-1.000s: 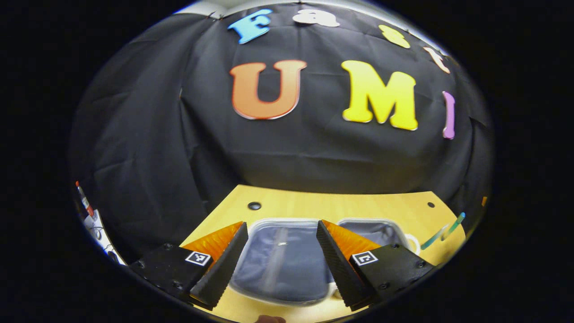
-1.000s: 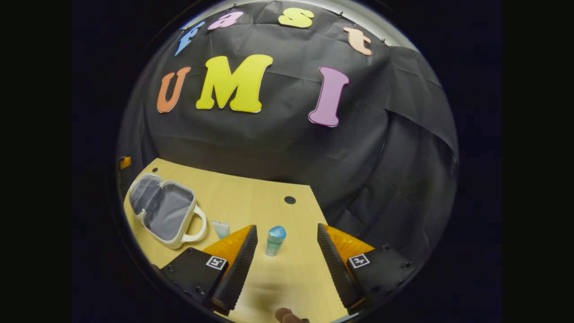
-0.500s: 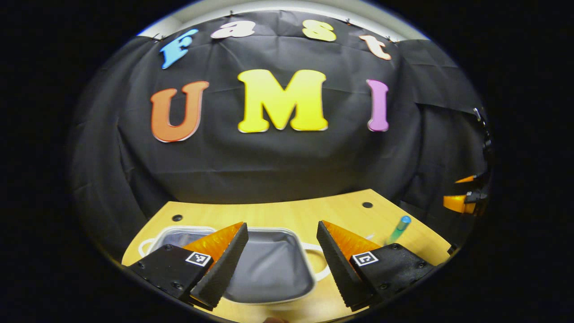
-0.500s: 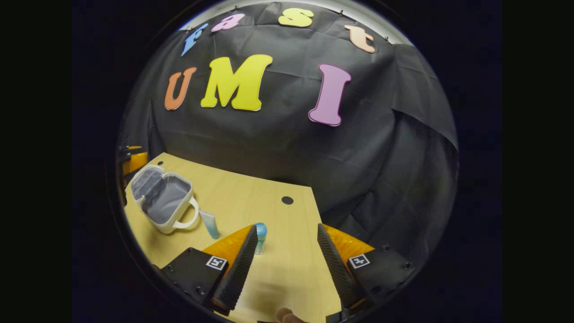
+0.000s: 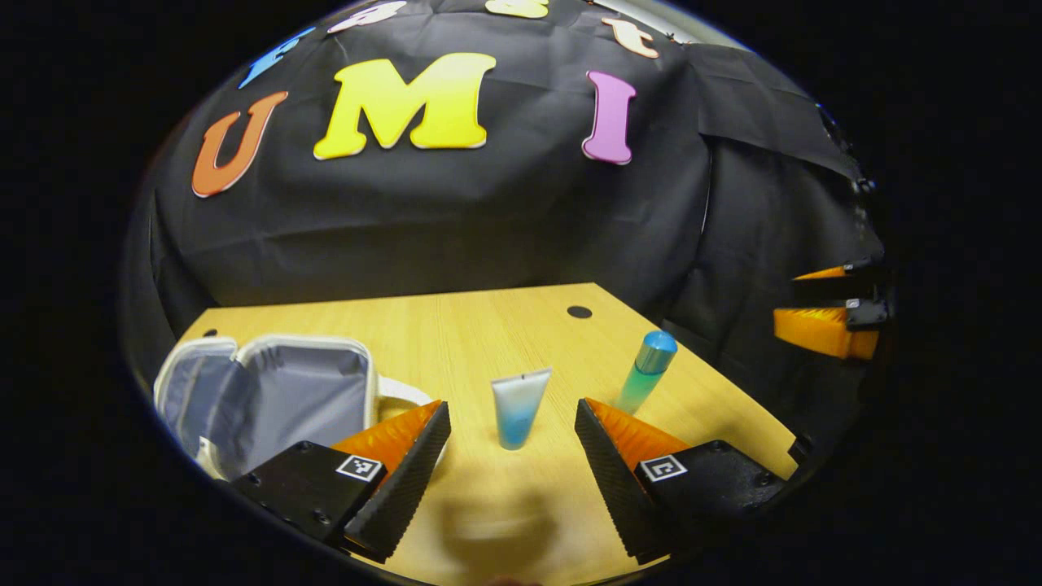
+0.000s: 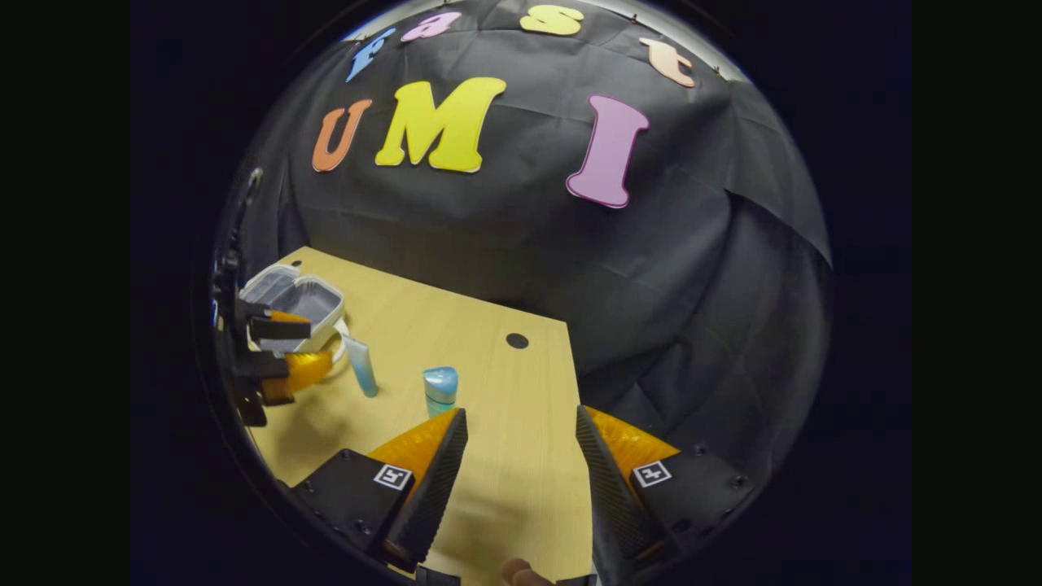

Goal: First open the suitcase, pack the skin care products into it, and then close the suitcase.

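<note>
With the small white suitcase (image 5: 269, 399) lying open at its left, the left gripper (image 5: 511, 456) — jaws spread, empty — should come straight down around the standing white-and-blue tube (image 5: 518, 407) and pinch its middle gently.

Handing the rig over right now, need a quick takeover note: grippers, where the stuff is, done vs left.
Left gripper: open, empty, aimed at the tube, which stands on the table just ahead of its fingers.
Right gripper: open, empty, low over the table; the blue-capped bottle stands just beyond its left finger.
Suitcase: open, lid laid back, at the left of the table, nothing seen inside it.
Done: suitcase opened.
Left: pick up the tube and the bottle, put both into the suitcase, close it.
</note>
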`<action>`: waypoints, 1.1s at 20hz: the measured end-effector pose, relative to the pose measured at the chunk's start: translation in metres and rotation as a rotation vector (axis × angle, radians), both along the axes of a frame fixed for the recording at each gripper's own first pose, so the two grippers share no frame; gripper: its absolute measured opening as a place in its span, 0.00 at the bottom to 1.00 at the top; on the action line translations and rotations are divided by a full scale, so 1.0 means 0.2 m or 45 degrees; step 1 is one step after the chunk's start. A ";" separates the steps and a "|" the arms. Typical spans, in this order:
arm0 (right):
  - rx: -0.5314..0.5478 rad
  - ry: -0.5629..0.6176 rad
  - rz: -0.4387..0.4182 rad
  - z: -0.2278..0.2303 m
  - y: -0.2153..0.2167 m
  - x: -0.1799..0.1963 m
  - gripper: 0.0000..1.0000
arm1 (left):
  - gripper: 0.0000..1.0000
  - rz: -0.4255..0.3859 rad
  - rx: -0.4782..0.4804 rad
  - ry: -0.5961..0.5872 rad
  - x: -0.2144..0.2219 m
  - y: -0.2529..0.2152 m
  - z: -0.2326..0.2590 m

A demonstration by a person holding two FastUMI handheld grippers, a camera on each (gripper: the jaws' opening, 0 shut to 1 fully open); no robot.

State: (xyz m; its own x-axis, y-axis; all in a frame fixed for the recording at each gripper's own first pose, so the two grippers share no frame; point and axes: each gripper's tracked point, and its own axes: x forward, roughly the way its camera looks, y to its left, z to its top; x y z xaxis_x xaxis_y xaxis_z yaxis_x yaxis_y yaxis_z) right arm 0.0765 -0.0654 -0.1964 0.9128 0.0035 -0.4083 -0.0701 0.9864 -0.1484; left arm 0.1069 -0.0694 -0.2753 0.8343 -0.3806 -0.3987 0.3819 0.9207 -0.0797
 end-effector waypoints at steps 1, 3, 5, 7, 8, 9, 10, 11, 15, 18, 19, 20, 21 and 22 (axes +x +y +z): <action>-0.008 0.006 0.009 -0.04 -0.02 0.00 0.80 | 0.99 0.010 0.006 0.019 0.03 -0.02 -0.06; -0.016 0.031 0.017 -0.10 -0.04 0.01 0.80 | 0.99 0.059 0.024 0.047 0.13 -0.07 -0.20; 0.026 0.050 0.037 -0.14 -0.04 0.01 0.80 | 0.98 0.139 0.028 0.078 0.23 -0.07 -0.32; 0.029 0.060 0.049 -0.19 -0.04 0.01 0.80 | 0.96 0.219 0.080 0.100 0.30 -0.05 -0.40; 0.022 0.066 0.052 -0.22 -0.05 0.02 0.79 | 0.93 0.238 0.094 0.109 0.32 -0.04 -0.43; 0.013 0.074 0.056 -0.24 -0.05 0.02 0.80 | 0.91 0.252 0.089 0.107 0.34 -0.04 -0.44; 0.014 0.081 0.060 -0.25 -0.05 0.02 0.80 | 0.86 0.257 0.073 0.107 0.35 -0.05 -0.46; 0.010 0.087 0.058 -0.28 -0.06 0.02 0.80 | 0.82 0.261 0.056 0.106 0.36 -0.06 -0.46; 0.050 0.099 0.090 -0.31 -0.01 0.04 0.80 | 0.55 0.262 0.071 0.135 0.37 -0.06 -0.47; 0.126 0.083 0.163 -0.30 0.11 0.08 0.80 | 0.46 0.226 0.088 0.181 0.35 -0.06 -0.47; 0.130 0.082 0.177 -0.31 0.15 0.10 0.79 | 0.46 0.196 0.077 0.196 0.31 -0.07 -0.43; 0.138 0.084 0.195 -0.32 0.19 0.13 0.79 | 0.51 0.176 0.055 0.181 0.29 -0.08 -0.37; 0.150 0.084 0.212 -0.33 0.24 0.16 0.79 | 0.51 0.153 0.041 0.159 0.26 -0.09 -0.30; 0.169 0.090 0.223 -0.34 0.29 0.19 0.79 | 0.45 0.141 0.050 0.138 0.23 -0.08 -0.23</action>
State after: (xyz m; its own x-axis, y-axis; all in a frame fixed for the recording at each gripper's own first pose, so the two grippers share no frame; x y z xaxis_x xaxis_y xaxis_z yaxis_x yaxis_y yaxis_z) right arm 0.1145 -0.0074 -0.2652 0.8628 0.2174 -0.4563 -0.2478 0.9688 -0.0071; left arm 0.1538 -0.0848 -0.3216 0.8218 -0.2707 -0.5013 0.2687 0.9601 -0.0779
